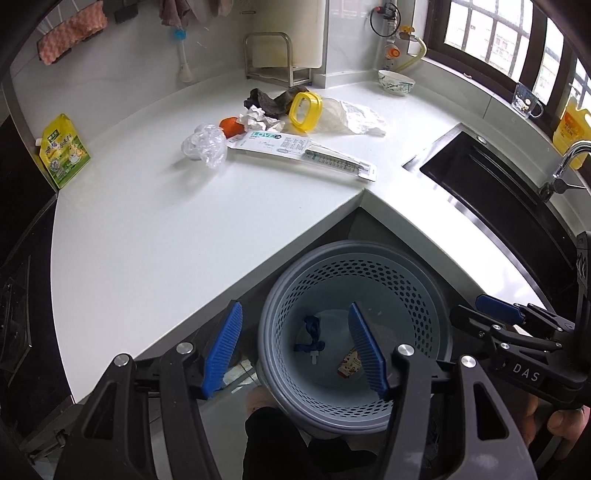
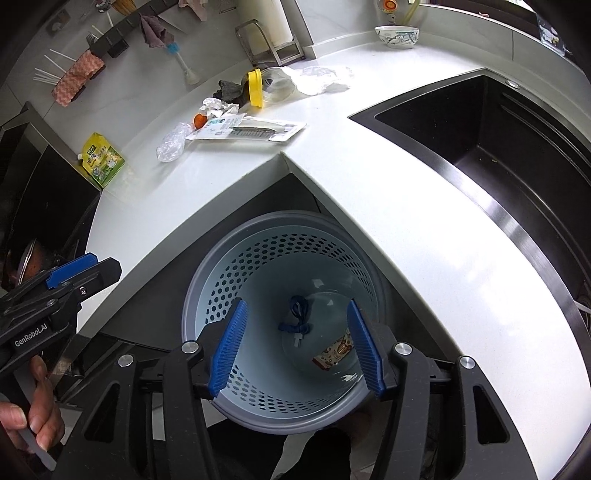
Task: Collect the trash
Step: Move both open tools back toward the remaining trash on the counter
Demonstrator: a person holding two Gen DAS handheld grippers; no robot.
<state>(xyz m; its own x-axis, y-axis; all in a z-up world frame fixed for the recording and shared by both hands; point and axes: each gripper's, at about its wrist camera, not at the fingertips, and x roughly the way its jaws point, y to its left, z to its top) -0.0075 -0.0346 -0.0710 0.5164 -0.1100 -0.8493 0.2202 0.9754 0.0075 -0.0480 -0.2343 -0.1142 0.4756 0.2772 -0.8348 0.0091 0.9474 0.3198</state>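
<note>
The left gripper (image 1: 295,345) is seen nearest the camera, its blue fingers (image 1: 223,347) standing apart with nothing clamped between them. The right gripper (image 2: 297,345) is held in the same way, with the jaws apart and empty. Both are pointed steeply down over a round perforated bin (image 1: 417,295), which stands on the floor in the inner corner of the counter. In the bottom of the bin a dark blue cord (image 1: 309,334) and a small printed wrapper (image 1: 349,365) are seen, lying apart from each other.

The surface is a white L-shaped countertop (image 1: 155,229), which is bent around the bin. A black sink (image 2: 480,147) is set into its right branch, and a tap (image 1: 565,162) stands at the far edge of the sink. The walls are covered with pale panels, and a window with dark frames (image 1: 491,33) is placed above the sink side. A metal rack (image 1: 273,55) and a patterned bowl (image 1: 395,82) are kept at the back.

The remaining trash is gathered at the far part of the counter. A long flat toothbrush package (image 1: 303,153) lies nearest the inner corner; in the left view its long axis runs from upper left to lower right, with the printed end toward the crumpled clear plastic (image 1: 205,146). Behind it are found an orange piece (image 1: 231,126), a crumpled tissue (image 1: 256,117), a dark rag (image 1: 273,99), a yellow-rimmed lid (image 1: 304,112) and a clear bag (image 1: 354,120). A yellow-green pouch (image 1: 64,151) leans at the left end, well apart from the heap.
</note>
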